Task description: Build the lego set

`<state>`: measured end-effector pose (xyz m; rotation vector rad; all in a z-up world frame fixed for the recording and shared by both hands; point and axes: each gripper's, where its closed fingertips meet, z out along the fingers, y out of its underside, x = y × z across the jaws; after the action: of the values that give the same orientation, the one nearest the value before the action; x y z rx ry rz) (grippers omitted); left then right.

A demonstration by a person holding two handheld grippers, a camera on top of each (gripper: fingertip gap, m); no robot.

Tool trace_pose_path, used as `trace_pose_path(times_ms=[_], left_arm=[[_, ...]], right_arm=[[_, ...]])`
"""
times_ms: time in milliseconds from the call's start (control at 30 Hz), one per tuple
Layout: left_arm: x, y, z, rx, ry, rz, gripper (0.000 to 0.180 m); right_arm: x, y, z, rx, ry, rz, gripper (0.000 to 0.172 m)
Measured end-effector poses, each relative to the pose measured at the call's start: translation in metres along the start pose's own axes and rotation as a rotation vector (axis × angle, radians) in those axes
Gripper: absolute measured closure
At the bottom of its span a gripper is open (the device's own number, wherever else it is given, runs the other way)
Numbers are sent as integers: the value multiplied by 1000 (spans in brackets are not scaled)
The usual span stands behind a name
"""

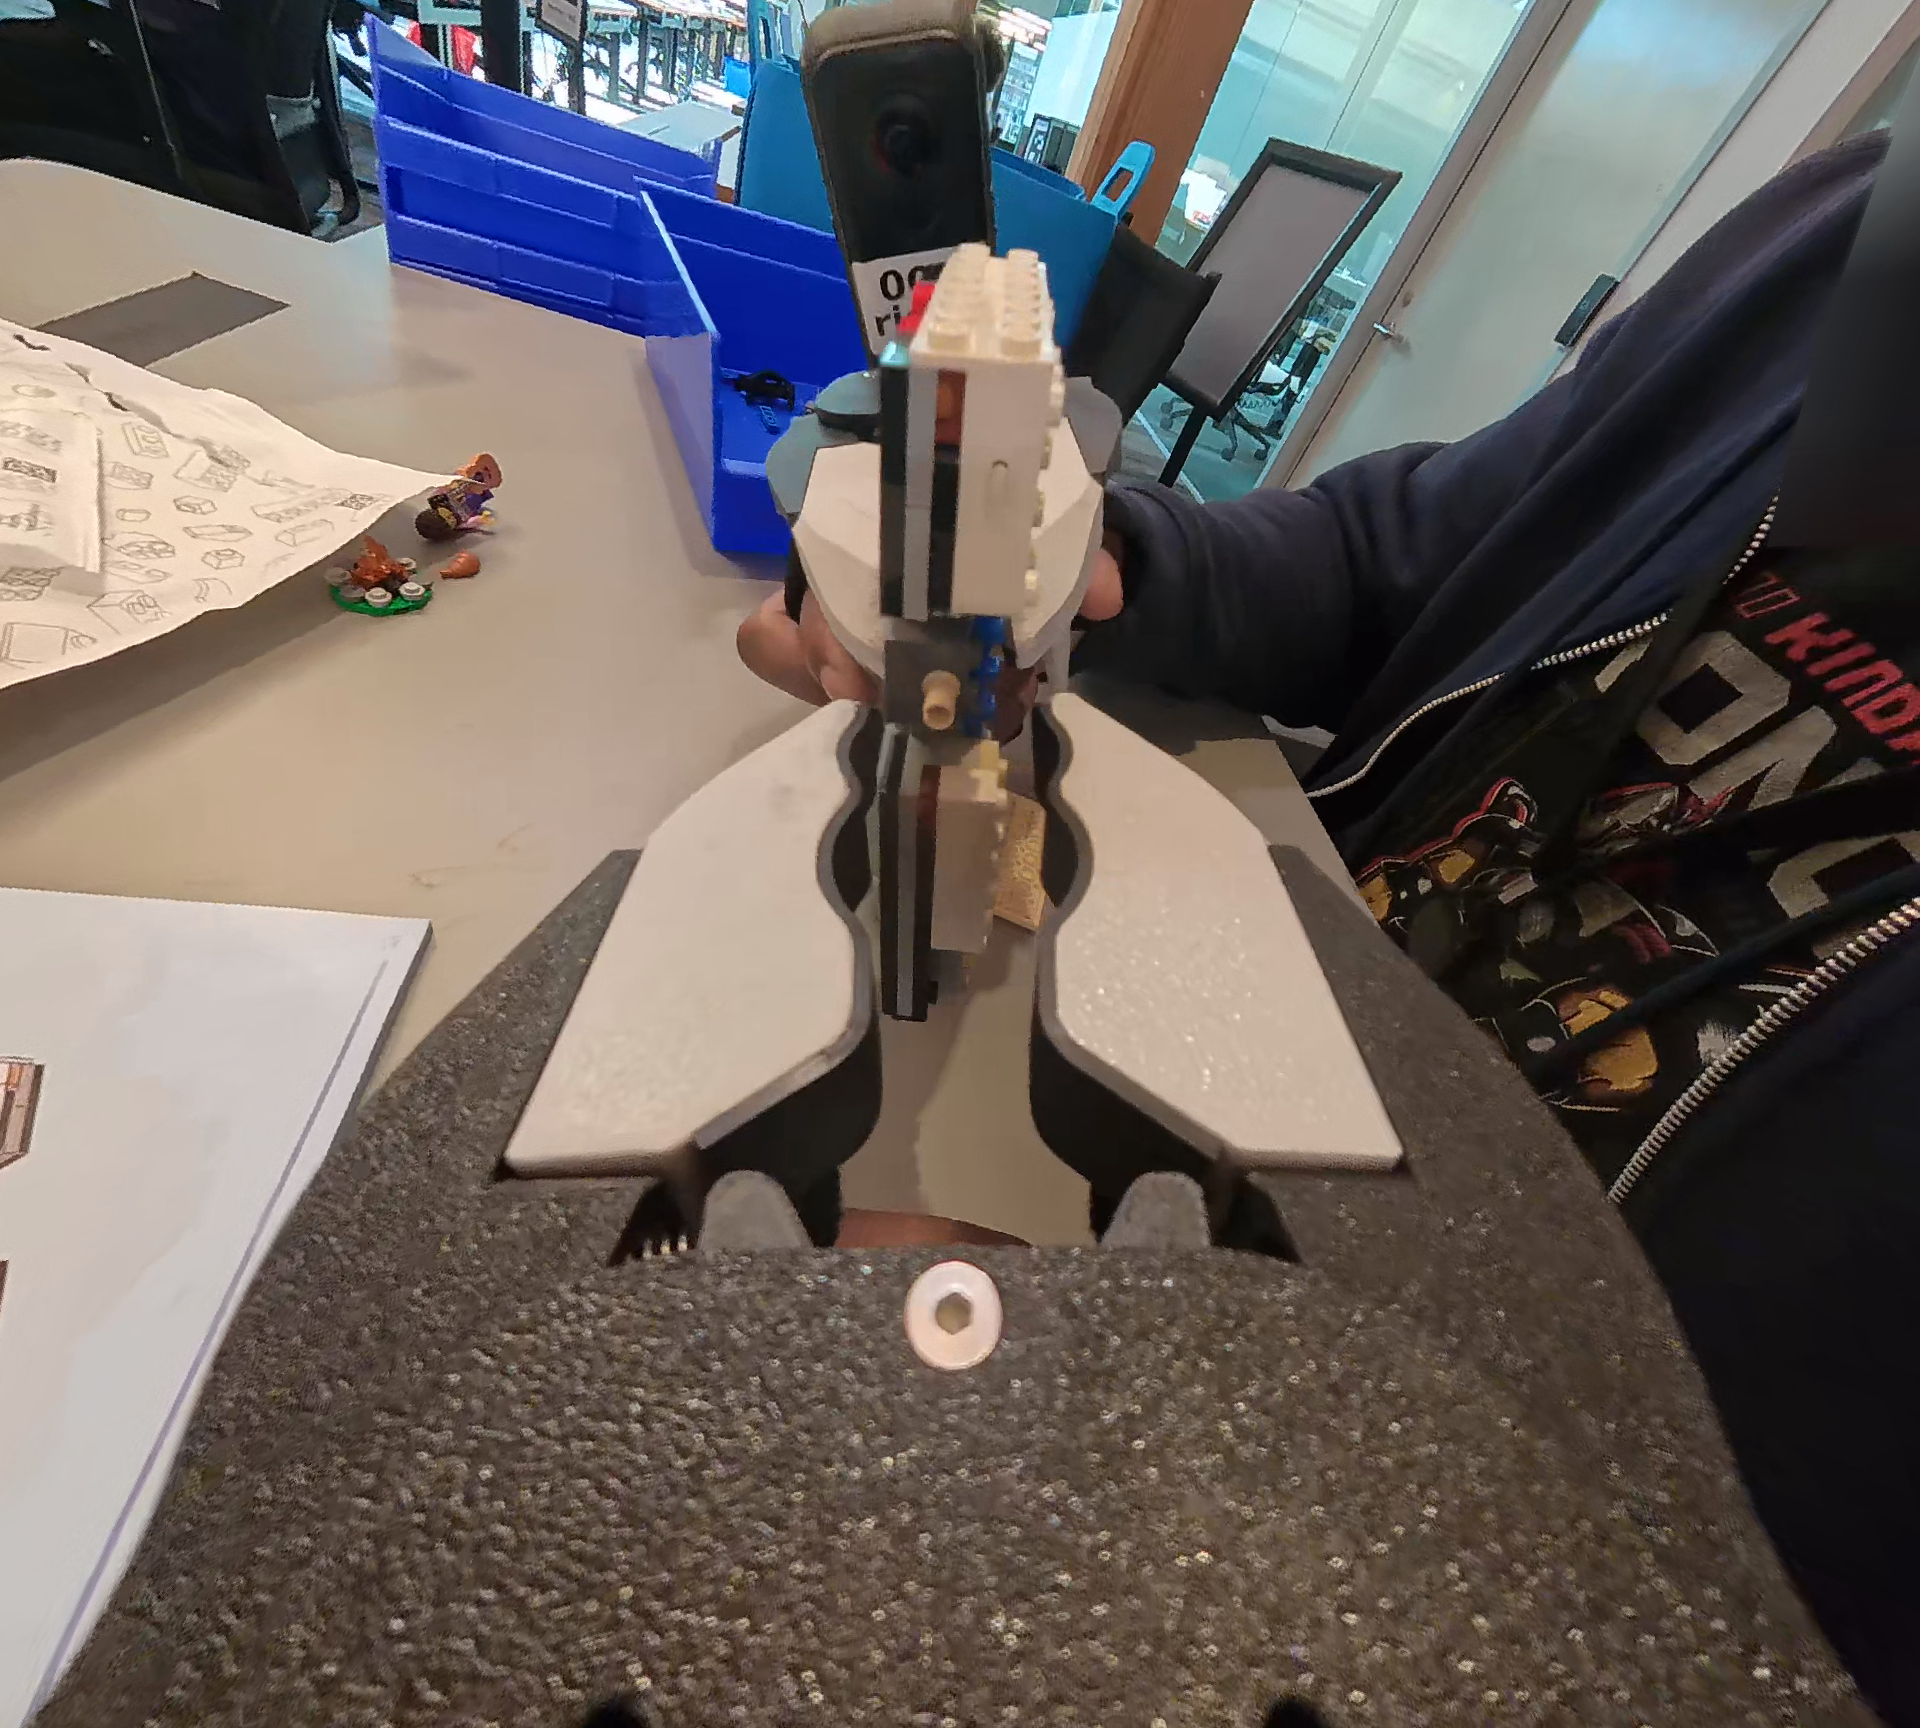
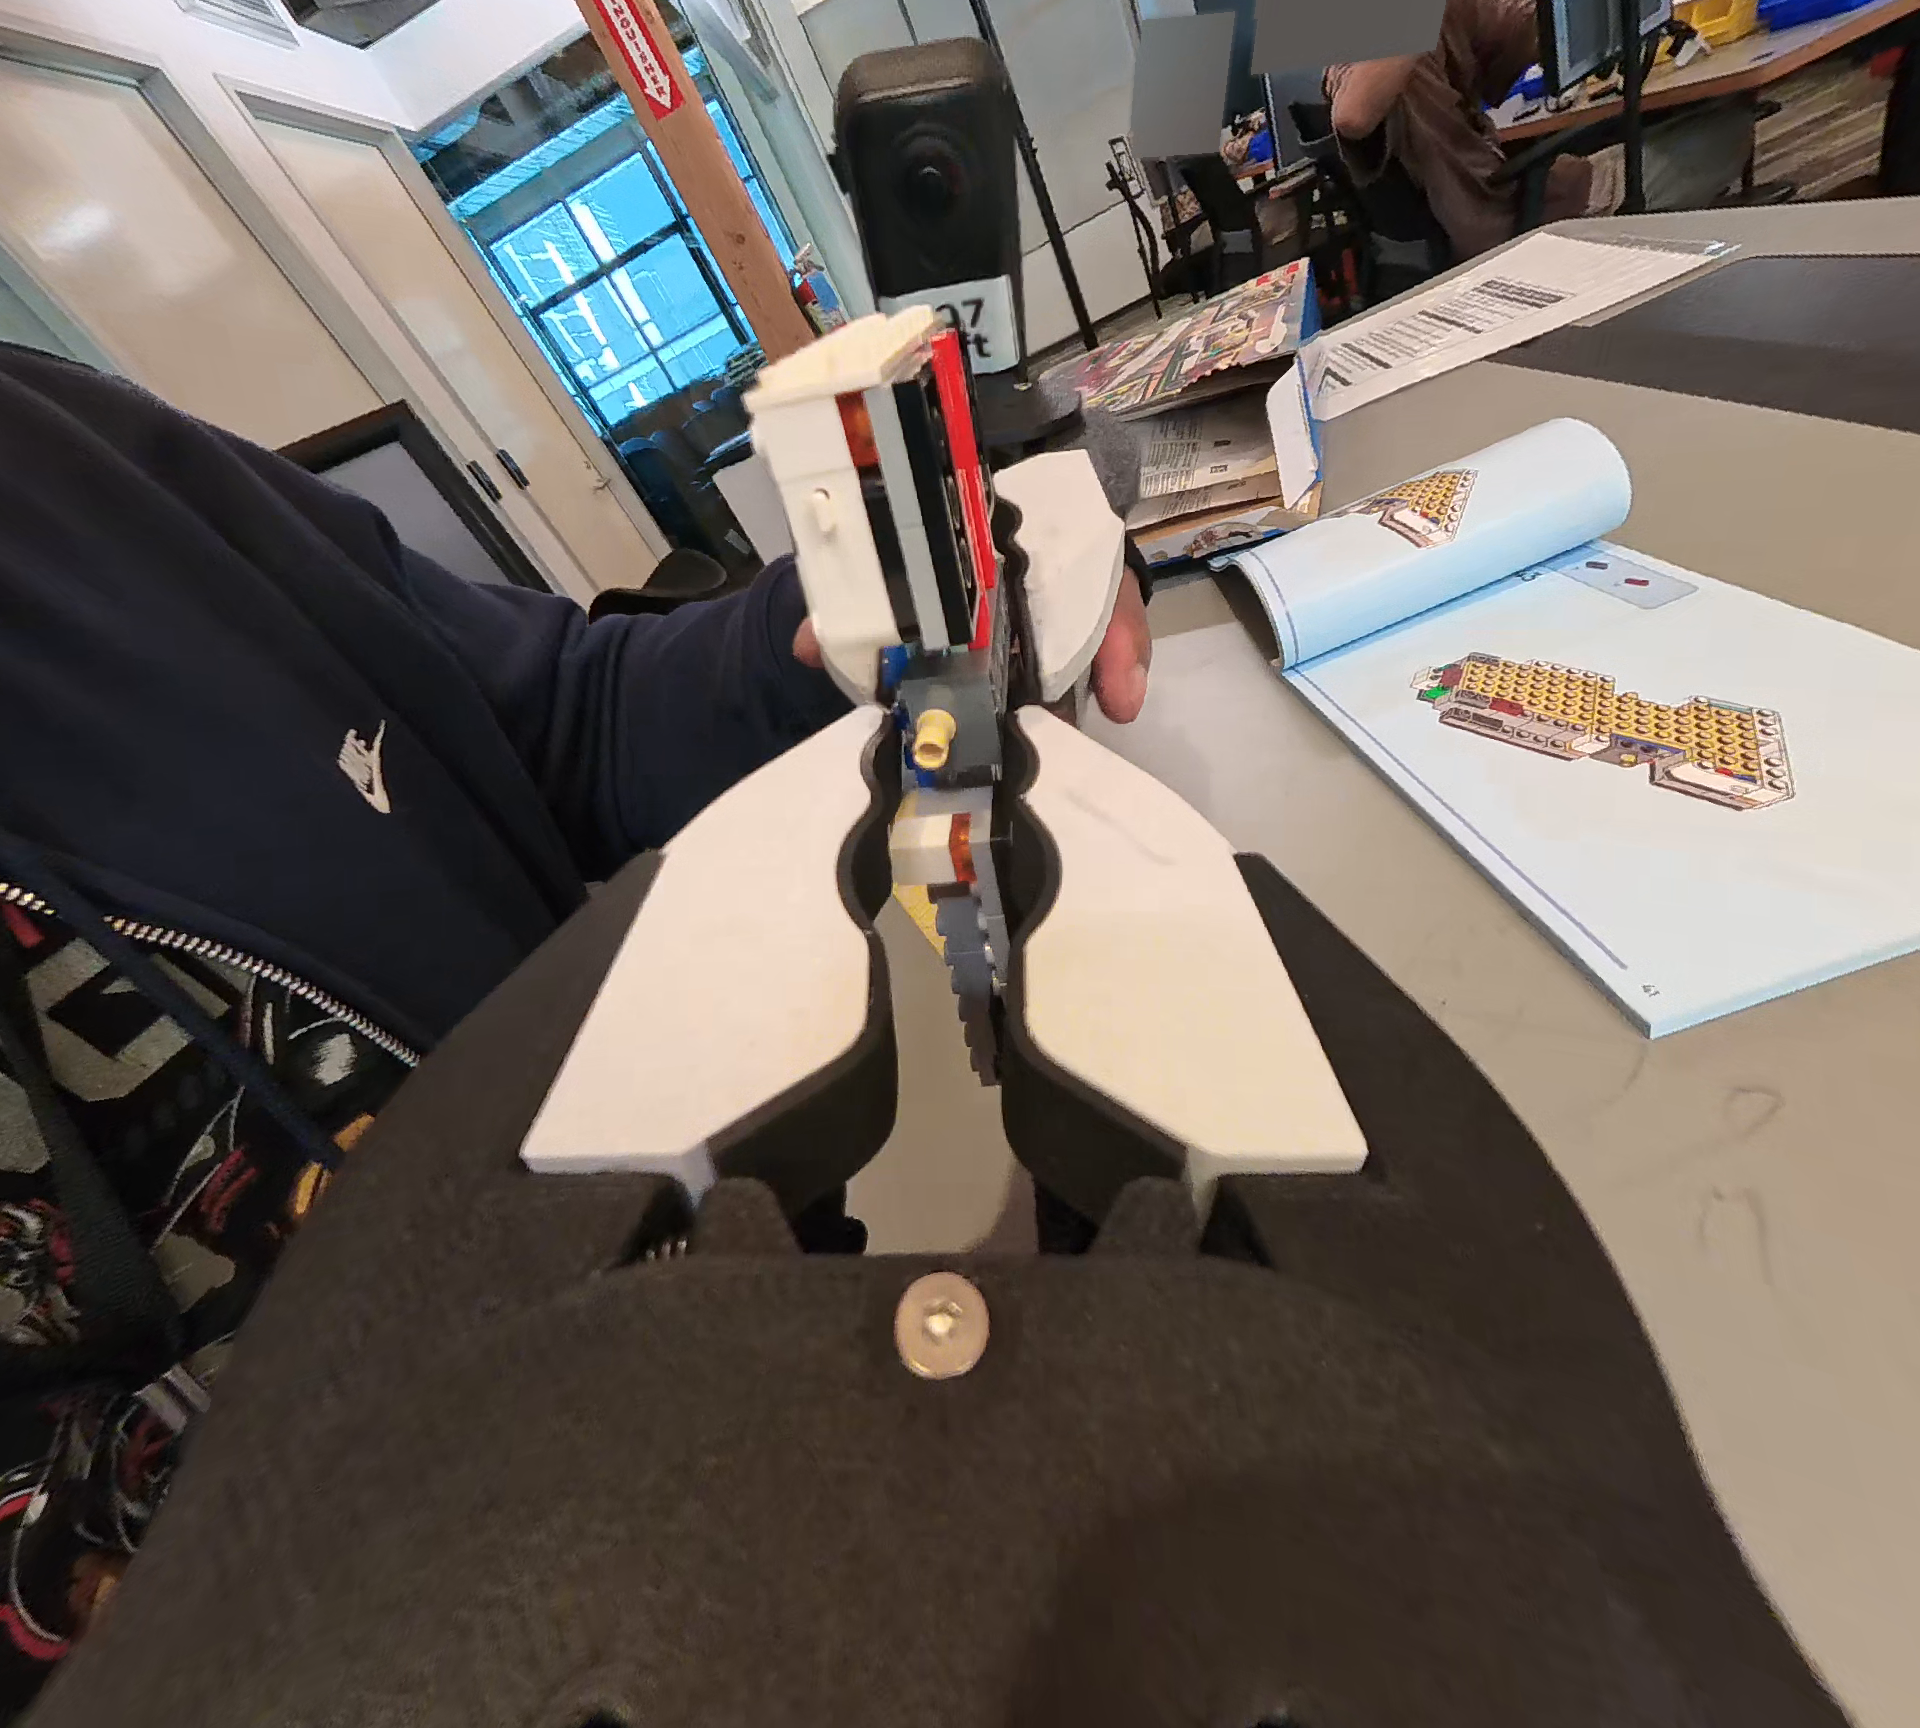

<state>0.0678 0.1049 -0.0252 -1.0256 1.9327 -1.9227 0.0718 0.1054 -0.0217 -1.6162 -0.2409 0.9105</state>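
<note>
While the two claws faced each other tip to tip above the grey table (image 1: 416,743), my right claw (image 2: 940,728) was clamped on the brick model (image 2: 883,515). Both of its white fingers (image 2: 1132,899) were pressed against the dark grey block with the tan peg at the model's lower end.

My left claw (image 1: 951,722) stood wider around the same model (image 1: 977,452), which ran lengthwise down the slot between its fingers (image 1: 727,899). The black edge plate sat close against one pad and a tan piece lay near the other. Whether those pads actually pressed on the bricks, I could not tell.

The model hung clear of the table. Its white studded wall, with black, grey and red layers, rose past the fingertips.

Beyond it on the left side stood blue bins (image 1: 520,192). Nearer lay a printed paper sheet (image 1: 125,515), with a small minifigure (image 1: 462,499) and a green-based campfire piece (image 1: 379,582) just beside its edge.

On the right side an open instruction booklet (image 2: 1662,795) lay flat on the table.
</note>
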Motion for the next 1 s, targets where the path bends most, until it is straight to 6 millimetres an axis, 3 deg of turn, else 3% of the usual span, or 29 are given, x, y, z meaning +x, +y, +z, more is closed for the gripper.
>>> trace_pose_path(times_ms=[167, 333, 567, 800, 1000], left_arm=[[-6, 0, -3, 31, 4, -44, 144], [-13, 14, 4, -31, -18, -42, 144], [-12, 18, 9, -46, -5, -69, 157], [-15, 11, 13, 45, 47, -292, 157], [-14, 2, 18, 159, 96, -465, 157]], right_arm=[[7, -4, -4, 32, -17, 39, 154], [11, -8, -10, 86, -33, 95, 154], [14, -5, -7, 113, -54, 161, 154], [29, -13, -15, 149, 24, 217, 144], [29, -16, -22, 119, 105, 160, 135]])
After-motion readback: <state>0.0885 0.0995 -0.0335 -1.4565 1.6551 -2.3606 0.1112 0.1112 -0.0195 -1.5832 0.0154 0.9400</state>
